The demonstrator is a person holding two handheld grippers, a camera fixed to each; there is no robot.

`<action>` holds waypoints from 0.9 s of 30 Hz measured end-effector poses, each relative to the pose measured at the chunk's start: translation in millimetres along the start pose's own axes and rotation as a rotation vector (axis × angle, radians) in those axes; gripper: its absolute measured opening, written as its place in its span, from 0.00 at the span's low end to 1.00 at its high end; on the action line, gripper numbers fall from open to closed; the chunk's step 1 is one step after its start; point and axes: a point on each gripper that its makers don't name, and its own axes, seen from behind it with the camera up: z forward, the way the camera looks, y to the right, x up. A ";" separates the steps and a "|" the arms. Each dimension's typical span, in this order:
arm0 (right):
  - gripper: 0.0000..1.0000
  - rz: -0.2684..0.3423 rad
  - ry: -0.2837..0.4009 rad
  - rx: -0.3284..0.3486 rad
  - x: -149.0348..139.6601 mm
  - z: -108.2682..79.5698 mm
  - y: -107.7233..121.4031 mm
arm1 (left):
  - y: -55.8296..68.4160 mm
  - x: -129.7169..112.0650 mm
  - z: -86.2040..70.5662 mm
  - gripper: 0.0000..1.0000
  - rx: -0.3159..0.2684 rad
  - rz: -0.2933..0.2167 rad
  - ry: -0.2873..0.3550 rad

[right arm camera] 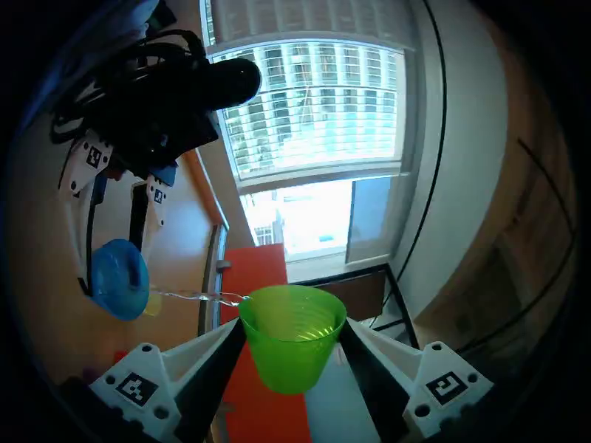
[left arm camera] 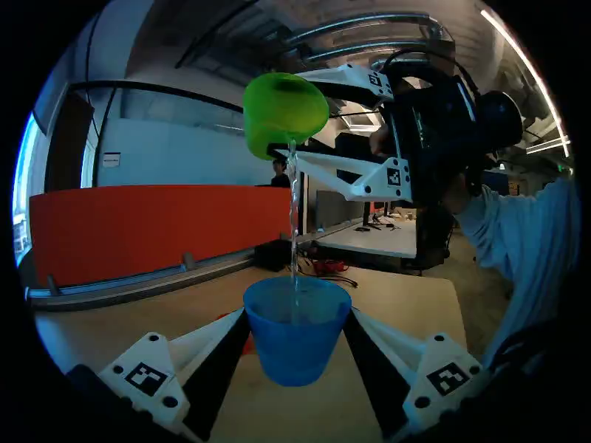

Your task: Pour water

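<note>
In the left tool (left arm camera: 295,353): blue cup (left arm camera: 297,325), pinched upright between both fingers, mouth level to catch the pour.
Water (left arm camera: 294,214): thin stream dropping from the upper lip, landing inside the blue rim.
Green cup (left arm camera: 283,112): straight above, tipped sideways so it empties gently.
Right tool (left arm camera: 309,118): both fingers clamped on the green cup, raised high.
Tabletop (left arm camera: 414,303): below the blue cup, where any spill would land.
Stage: pouring, probably late; the green cup looks nearly drained.

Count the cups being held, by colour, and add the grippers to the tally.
Green cups: 1, the green cup
Blue cups: 1, the blue cup
Grippers: 2, the left gripper and the right gripper
Total: 4
</note>
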 end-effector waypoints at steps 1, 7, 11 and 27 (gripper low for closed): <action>0.90 -0.001 0.001 0.000 0.7 0.3 -0.3 | 0.2 0.1 0.0 0.86 0.000 0.000 0.000; 0.90 -0.010 0.004 0.003 3.4 1.5 -1.5 | -0.4 0.5 0.1 0.86 0.001 0.000 0.000; 0.90 -0.021 0.006 0.003 5.3 2.0 -1.3 | -1.4 1.1 0.1 0.86 0.004 -0.002 0.001; 0.90 -0.065 0.010 0.008 12.3 5.0 -6.3 | -3.2 5.6 -1.4 0.86 0.008 -0.007 0.006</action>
